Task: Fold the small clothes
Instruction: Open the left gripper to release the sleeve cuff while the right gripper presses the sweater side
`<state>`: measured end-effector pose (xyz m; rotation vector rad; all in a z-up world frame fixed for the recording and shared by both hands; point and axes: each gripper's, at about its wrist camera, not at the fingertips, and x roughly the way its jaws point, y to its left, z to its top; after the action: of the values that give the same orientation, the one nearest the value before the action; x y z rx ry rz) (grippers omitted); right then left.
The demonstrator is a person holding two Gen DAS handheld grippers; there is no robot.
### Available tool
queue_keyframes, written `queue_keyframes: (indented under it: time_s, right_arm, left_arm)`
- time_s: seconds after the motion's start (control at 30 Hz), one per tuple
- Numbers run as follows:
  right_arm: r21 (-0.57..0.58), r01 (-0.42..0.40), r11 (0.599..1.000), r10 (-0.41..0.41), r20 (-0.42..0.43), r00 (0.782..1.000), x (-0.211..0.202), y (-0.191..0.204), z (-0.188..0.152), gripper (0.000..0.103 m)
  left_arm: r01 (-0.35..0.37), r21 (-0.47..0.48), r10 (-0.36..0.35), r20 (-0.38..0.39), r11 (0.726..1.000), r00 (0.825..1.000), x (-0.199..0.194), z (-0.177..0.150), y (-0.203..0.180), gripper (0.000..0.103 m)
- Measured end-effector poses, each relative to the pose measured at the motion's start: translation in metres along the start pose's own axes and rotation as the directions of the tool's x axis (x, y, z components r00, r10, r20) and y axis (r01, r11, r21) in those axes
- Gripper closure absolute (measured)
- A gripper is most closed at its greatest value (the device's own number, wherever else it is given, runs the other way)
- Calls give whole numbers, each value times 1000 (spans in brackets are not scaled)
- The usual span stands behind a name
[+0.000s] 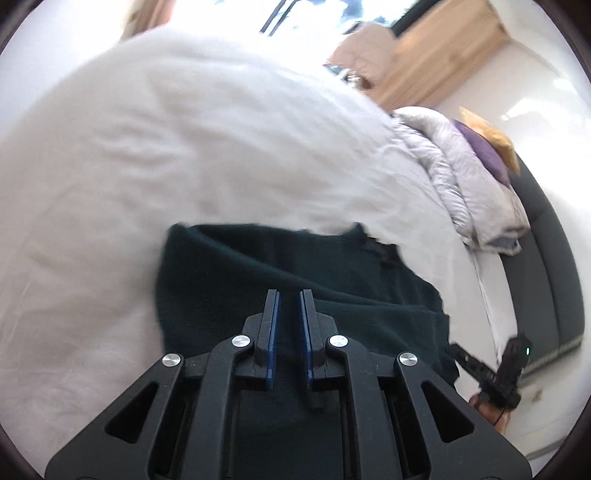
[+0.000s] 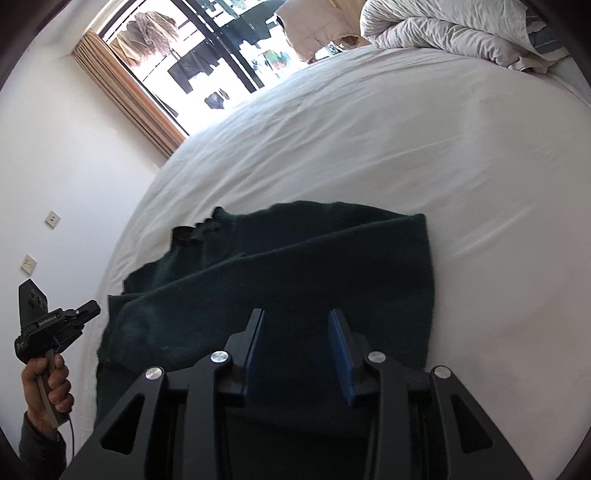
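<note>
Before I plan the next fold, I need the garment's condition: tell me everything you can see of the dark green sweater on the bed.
The sweater is dark green, a soft knit by its look, with a ribbed, wavy-edged neck opening at its far left corner. It lies partly folded on the white bed sheet, one sleeve laid diagonally across the body, edges a little uneven. Nothing grips it: the right gripper hangs over its near part with jaws open and empty, and the left gripper has its jaws nearly shut, with no cloth between them.

surface: white-sheeted bed (image 2: 369, 147) | just ahead of my right tool: dark green sweater (image 2: 295, 266) lying flat | far beyond it: rumpled pale duvet (image 2: 443, 33), perhaps over pillows
</note>
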<state>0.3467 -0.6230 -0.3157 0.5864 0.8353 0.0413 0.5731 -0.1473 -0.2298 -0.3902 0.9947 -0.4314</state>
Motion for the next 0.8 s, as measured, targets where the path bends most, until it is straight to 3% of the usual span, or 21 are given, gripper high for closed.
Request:
queue_keyframes:
  time_s: [0.1, 0.2, 0.27, 0.3, 0.33, 0.4, 0.47, 0.5, 0.53, 0.57, 0.7, 0.8]
  right_arm:
    - [64, -100, 993, 101, -14, 995, 3, -5, 2, 62]
    - [140, -124, 982, 134, -67, 989, 8, -27, -6, 62]
    - [164, -121, 979, 138, -94, 986, 9, -46, -12, 88]
    - [184, -115, 976, 133, -94, 987, 5, -59, -14, 91]
    - [211, -130, 969, 151, -89, 984, 1, -69, -15, 101]
    - [260, -157, 953, 183, -76, 980, -6, -92, -18, 103]
    - [294, -168, 941, 188, -40, 981, -21, -106, -22, 102]
    - [294, -132, 947, 147, -29, 989, -28, -105, -23, 96]
    - [290, -72, 954, 83, -24, 996, -37, -103, -24, 68]
    - [289, -83, 954, 88, -2, 996, -44, -98, -25, 53]
    - [212, -226, 951, 224, 32, 974, -61, -61, -31, 48]
    - [194, -213, 958, 222, -29, 975, -39, -44, -37, 45]
  left_arm:
    - [28, 137, -25, -25, 990, 999, 8, -16, -47, 93]
    - [-2, 203, 25, -109, 979, 994, 46, -37, -64, 93]
    - [-5, 136, 27, -162, 991, 986, 68, -45, -48, 93]
    - [24, 97, -7, -166, 995, 986, 73, -48, -39, 93]
    - [66, 61, -55, -158, 996, 986, 74, -51, -29, 93]
    - [132, -22, -134, -152, 991, 979, 73, -51, -14, 93]
    - [140, -45, -145, -138, 989, 980, 67, -51, -9, 93]
    - [120, -28, -123, -122, 992, 985, 61, -52, -11, 93]
    - [95, -6, -95, -103, 995, 990, 53, -52, -13, 93]
    - [82, 10, -80, -87, 997, 993, 45, -53, -15, 93]
    - [62, 40, -59, -57, 997, 997, 21, -71, -22, 93]
    - [39, 22, -38, -73, 999, 997, 11, -87, -17, 93]
